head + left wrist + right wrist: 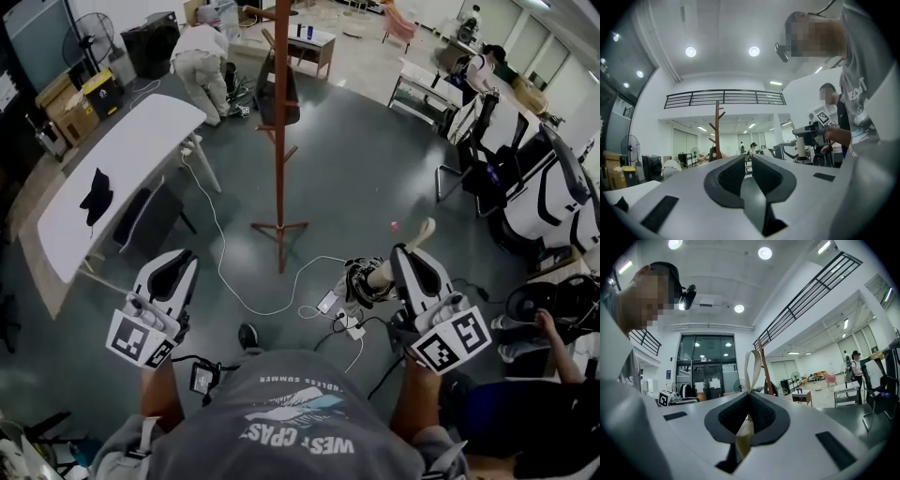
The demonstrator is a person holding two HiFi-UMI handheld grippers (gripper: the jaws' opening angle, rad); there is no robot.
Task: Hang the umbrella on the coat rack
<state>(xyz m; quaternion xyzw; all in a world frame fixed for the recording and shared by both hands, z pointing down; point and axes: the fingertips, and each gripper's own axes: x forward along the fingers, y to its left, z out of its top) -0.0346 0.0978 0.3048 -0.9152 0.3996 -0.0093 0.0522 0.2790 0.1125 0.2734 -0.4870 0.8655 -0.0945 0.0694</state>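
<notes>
The wooden coat rack (280, 141) stands on the dark floor ahead of me, with a dark garment (293, 94) on it. It also shows far off as the coat rack (717, 129) in the left gripper view and behind the strap as the coat rack (763, 363) in the right gripper view. My right gripper (405, 251) is shut on the folded umbrella's cream strap loop (753, 366). The cream handle (424, 231) sticks out past it and the dark umbrella bundle (359, 281) hangs beside it. My left gripper (176, 264) is held low at the left, jaws slightly apart and empty.
A white table (122, 169) stands at the left with a dark object on it. A white cable and power strip (281, 307) lie on the floor near the rack's base. Office chairs (544, 197) and a seated person (553, 337) are at the right. Another person (202, 61) bends over behind.
</notes>
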